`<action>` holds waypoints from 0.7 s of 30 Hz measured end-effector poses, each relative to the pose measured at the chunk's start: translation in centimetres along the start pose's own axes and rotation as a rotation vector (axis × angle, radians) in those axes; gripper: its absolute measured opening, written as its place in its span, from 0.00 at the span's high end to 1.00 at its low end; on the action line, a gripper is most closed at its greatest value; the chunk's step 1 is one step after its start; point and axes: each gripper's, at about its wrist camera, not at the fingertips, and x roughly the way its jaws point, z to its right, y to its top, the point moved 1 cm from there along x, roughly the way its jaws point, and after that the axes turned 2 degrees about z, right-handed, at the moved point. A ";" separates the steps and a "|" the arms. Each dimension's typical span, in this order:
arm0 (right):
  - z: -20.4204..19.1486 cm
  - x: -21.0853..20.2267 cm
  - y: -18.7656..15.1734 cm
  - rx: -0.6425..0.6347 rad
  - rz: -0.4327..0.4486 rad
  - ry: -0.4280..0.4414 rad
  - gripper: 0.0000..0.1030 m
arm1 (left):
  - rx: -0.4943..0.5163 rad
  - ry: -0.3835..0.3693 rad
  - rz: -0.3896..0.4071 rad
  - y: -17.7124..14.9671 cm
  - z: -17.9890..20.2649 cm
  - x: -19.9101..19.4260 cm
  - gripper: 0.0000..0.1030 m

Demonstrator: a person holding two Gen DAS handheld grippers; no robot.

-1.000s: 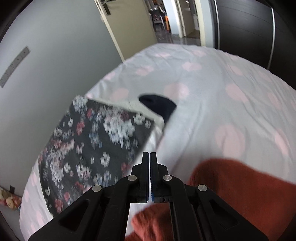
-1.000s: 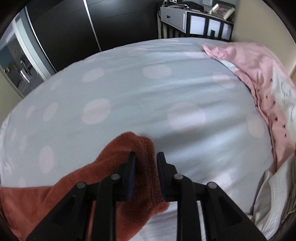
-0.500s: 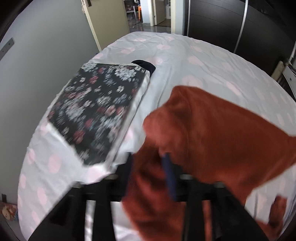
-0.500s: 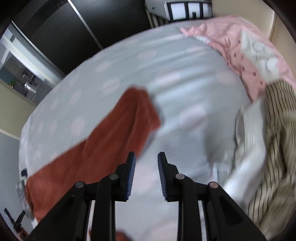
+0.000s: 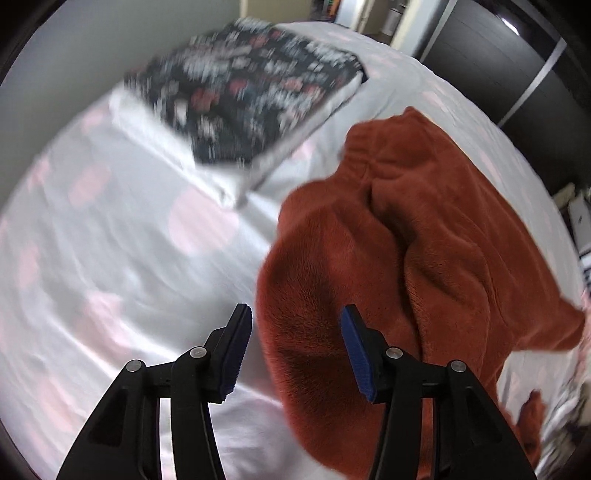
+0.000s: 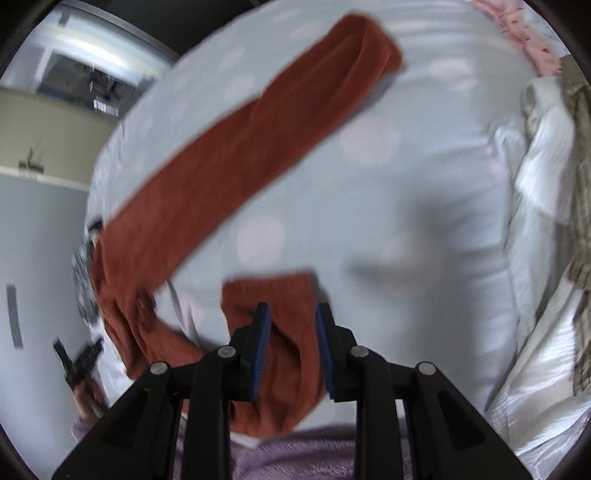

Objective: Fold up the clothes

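Left gripper [image 5: 295,347]: jaws spread wide, blue pads apart. The rust fabric lies in the gap, nearer the right-hand pad; neither pad is seen pressing on it. Nothing held.

Right gripper [image 6: 291,350]: jaws partly apart, with a fold of the rust fabric lying between the pads. Whether the pads pinch it cannot be told; a gap shows on both sides.

Rust-red fleece garment [image 5: 417,236]: bunched and creased on the bed, right of centre in the left view. In the right view one long leg or sleeve [image 6: 258,136] stretches diagonally across the sheet to the far upper side, a second short end sits at the jaws.

Bed sheet [image 5: 110,240]: pale grey with pink dots, wrinkled, bearing all items.

Floral folded stack [image 5: 251,81]: dark flower-print cloth on top of a white folded piece, lying beyond and left of the rust garment, apart from it. Blurred.

White ribbed garment [image 6: 543,155]: heaped at the right edge of the bed, well apart from the rust fabric.

Beige striped cloth [image 6: 581,206]: at the far right edge, beside the white heap.

Pink cloth [image 6: 517,33]: upper right corner of the bed.

Dark wardrobe doors [image 5: 498,51]: beyond the bed.

Obstruction: the right gripper's frame hides the near end of the garment.
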 end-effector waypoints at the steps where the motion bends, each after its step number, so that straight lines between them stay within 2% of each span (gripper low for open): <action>1: -0.1 0.8 -0.4 -0.005 -0.015 -0.010 0.75 | -0.036 -0.027 -0.001 -0.3 -0.3 0.7 0.49; 4: -0.3 3.2 -0.8 -0.017 -0.040 -0.033 0.74 | -0.120 -0.106 -0.016 -1.4 -1.0 2.9 0.49; 7: -0.4 5.6 -0.7 -0.030 -0.053 -0.053 0.74 | -0.111 -0.123 -0.028 -1.8 -1.0 4.2 0.49; 11: -0.2 8.4 0.6 -0.016 -0.049 -0.084 0.74 | -0.104 -0.136 -0.011 -1.7 -0.6 4.2 0.42; 13: 0.3 9.7 0.9 0.044 -0.059 -0.056 0.74 | -0.074 -0.114 -0.008 -1.8 0.0 4.2 0.42; 15: 0.3 9.5 0.6 0.065 -0.034 -0.044 0.72 | -0.025 -0.080 -0.004 -1.9 0.8 4.2 0.42; 17: 0.2 9.2 0.2 0.082 -0.005 -0.034 0.80 | 0.012 -0.057 0.001 -2.0 1.5 4.1 0.42; 18: 0.1 9.1 0.0 0.090 0.010 -0.029 0.84 | 0.029 -0.046 0.003 -2.0 1.8 4.0 0.43; 20: 0.1 6.9 -0.3 0.100 0.068 -0.035 0.86 | 0.059 -0.019 0.014 -2.0 2.2 3.7 0.61; 21: 0.0 5.8 -0.5 0.105 0.098 -0.038 0.87 | 0.076 -0.004 0.019 -2.1 2.4 3.6 0.65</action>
